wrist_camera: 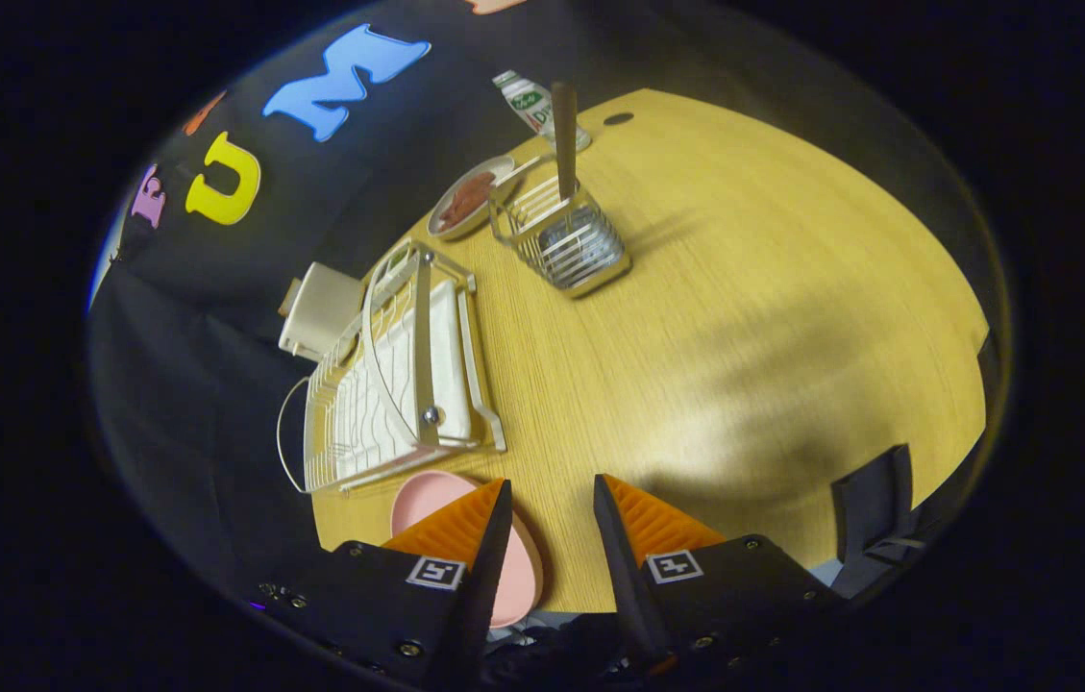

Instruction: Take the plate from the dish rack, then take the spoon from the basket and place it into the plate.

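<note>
A pink plate (433, 500) lies flat on the wooden table (744, 317), just below the white wire dish rack (398, 375) and partly under my left finger. My gripper (552, 485) is open above the table, with bare wood between its fingertips. Far beyond the fingers stands a metal wire basket (566, 238). A spoon's brown handle (564, 139) sticks upright out of it. The spoon's bowl is hidden inside the basket.
A grey dish with something reddish-brown in it (467, 200) sits behind the basket. A bottle with a green and white label (532, 104) stands at the table's far edge. A cream-coloured box (319, 309) sits beside the rack. A dark chair back (874, 509) stands at the near right edge.
</note>
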The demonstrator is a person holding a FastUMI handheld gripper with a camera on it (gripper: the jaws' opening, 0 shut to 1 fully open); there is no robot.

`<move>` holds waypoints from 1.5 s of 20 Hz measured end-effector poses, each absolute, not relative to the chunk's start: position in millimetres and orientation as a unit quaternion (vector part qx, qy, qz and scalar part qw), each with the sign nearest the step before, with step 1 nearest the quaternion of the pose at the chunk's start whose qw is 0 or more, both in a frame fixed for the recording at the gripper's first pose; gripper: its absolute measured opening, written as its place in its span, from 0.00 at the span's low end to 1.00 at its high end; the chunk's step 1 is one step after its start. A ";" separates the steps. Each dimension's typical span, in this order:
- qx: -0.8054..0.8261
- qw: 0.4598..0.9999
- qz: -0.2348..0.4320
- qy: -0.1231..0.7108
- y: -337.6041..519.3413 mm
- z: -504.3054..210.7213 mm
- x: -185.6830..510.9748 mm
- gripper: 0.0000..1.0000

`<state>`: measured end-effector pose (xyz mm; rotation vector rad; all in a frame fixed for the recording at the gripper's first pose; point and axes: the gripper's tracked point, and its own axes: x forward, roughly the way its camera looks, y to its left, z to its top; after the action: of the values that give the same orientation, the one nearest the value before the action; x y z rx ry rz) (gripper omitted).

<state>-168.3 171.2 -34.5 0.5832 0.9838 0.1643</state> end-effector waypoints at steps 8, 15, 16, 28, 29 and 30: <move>0.263 0.909 0.001 0.322 112.9 36.8 -74.3 0.54; 0.282 0.913 -0.032 0.293 97.5 35.4 -14.4 0.54; 0.286 0.912 -0.034 0.293 96.9 32.9 -7.1 0.54; 0.296 0.898 -0.049 0.321 94.1 18.1 25.2 0.16; 0.299 0.899 -0.054 0.316 94.0 12.3 28.8 0.16; 0.296 0.898 -0.050 0.321 98.2 12.8 29.2 0.03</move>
<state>29.2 98.2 12.8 0.6127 0.6637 -0.1031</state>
